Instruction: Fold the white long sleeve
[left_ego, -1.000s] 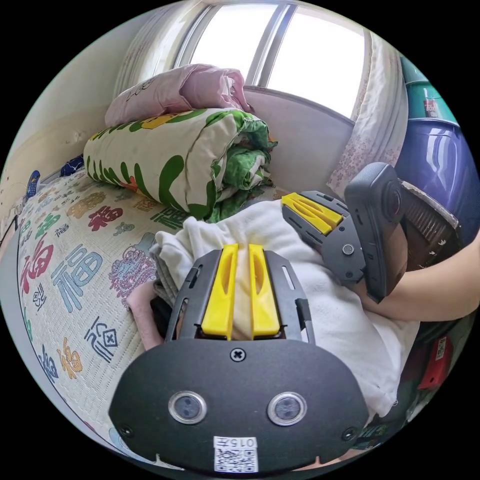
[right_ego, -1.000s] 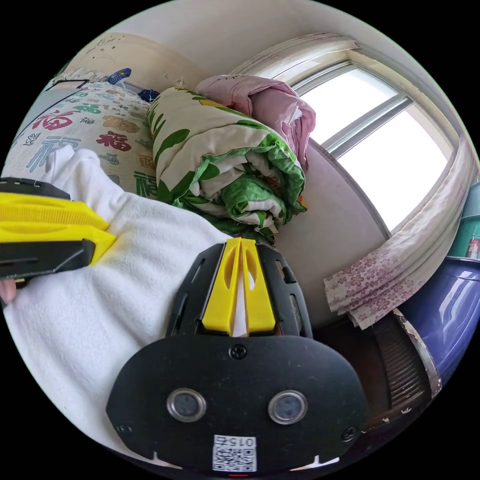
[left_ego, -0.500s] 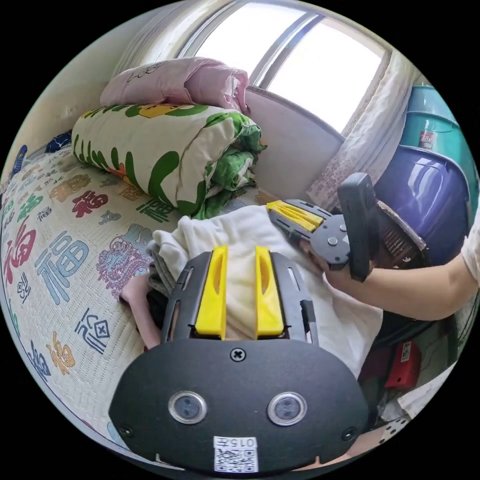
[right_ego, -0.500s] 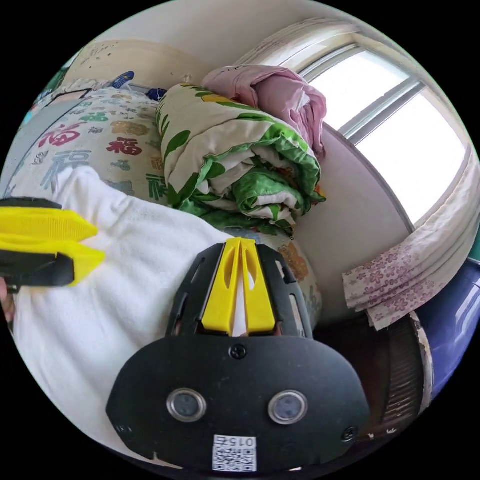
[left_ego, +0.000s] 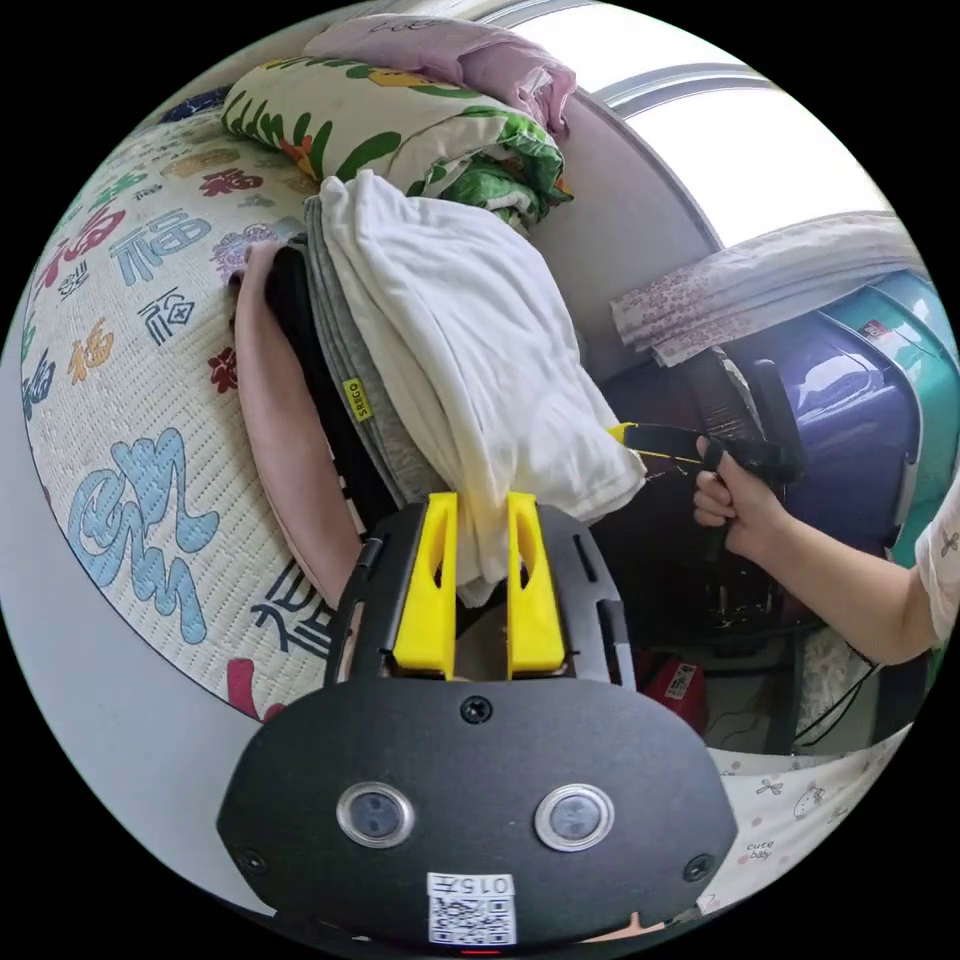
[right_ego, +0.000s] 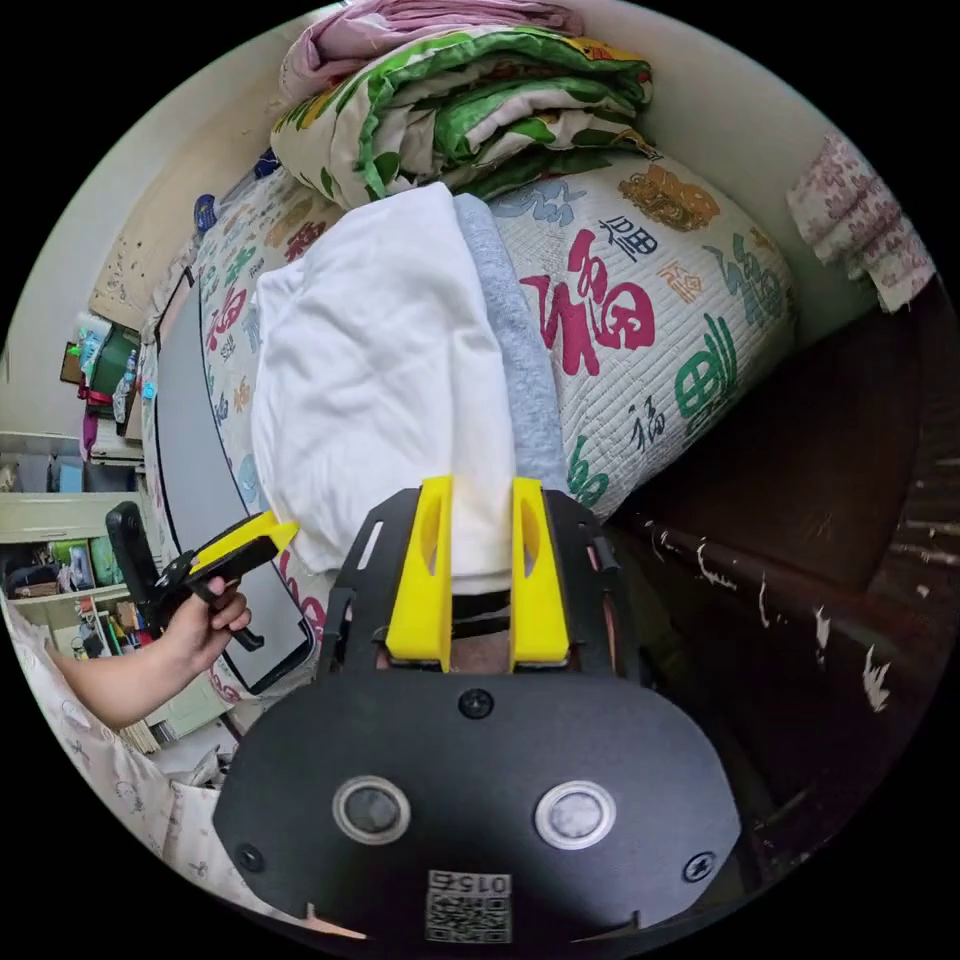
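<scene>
The folded white long sleeve (left_ego: 470, 330) now lies on top of the clothes pile (left_ego: 340, 400) on the bed (left_ego: 130, 430); both grippers have let go and pulled back; the left gripper (left_ego: 478, 520) and right gripper (right_ego: 478, 510) are open, holding nothing.
</scene>
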